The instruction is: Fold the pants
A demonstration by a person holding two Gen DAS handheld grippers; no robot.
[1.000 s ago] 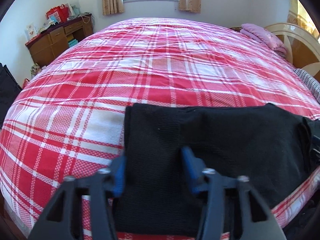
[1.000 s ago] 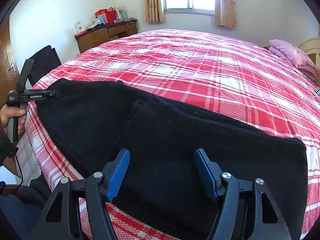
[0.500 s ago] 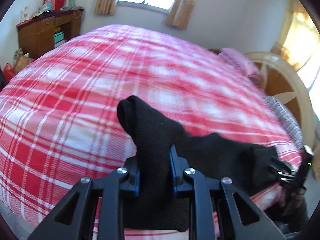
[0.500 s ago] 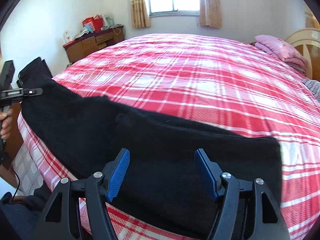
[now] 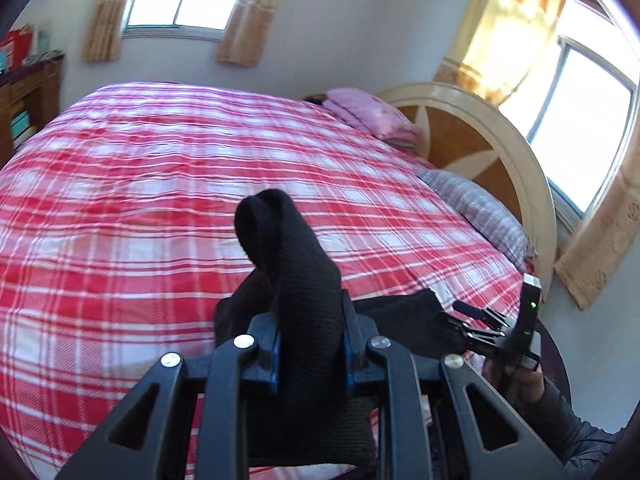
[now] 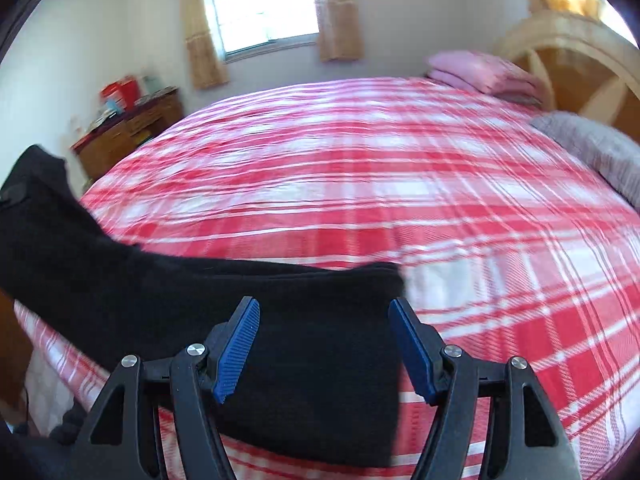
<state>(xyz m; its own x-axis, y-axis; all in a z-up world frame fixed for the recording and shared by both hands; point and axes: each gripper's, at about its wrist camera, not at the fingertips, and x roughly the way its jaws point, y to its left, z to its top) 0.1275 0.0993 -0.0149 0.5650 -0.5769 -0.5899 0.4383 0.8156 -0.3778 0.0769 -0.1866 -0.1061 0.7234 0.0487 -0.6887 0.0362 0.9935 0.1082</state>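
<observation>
Left tongs (image 5: 308, 344) clamped on raised end of black pants (image 6: 280, 320), rest draped along near edge of bed (image 6: 400, 184). Right tongs (image 6: 324, 344) spread wide above cloth. Best carried across level, edges matched.

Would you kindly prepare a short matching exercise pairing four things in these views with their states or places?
Things:
1. left tool
2. right tool
3. pink blanket
4. grey pillow

States or places:
A. folded, at the far corner of the bed by the headboard
B. open, above the black pants
C. shut on a raised bunch of the pants
D. lying at the bed's edge against the headboard, nearer the camera

Pairs: 1-C, 2-B, 3-A, 4-D
</observation>
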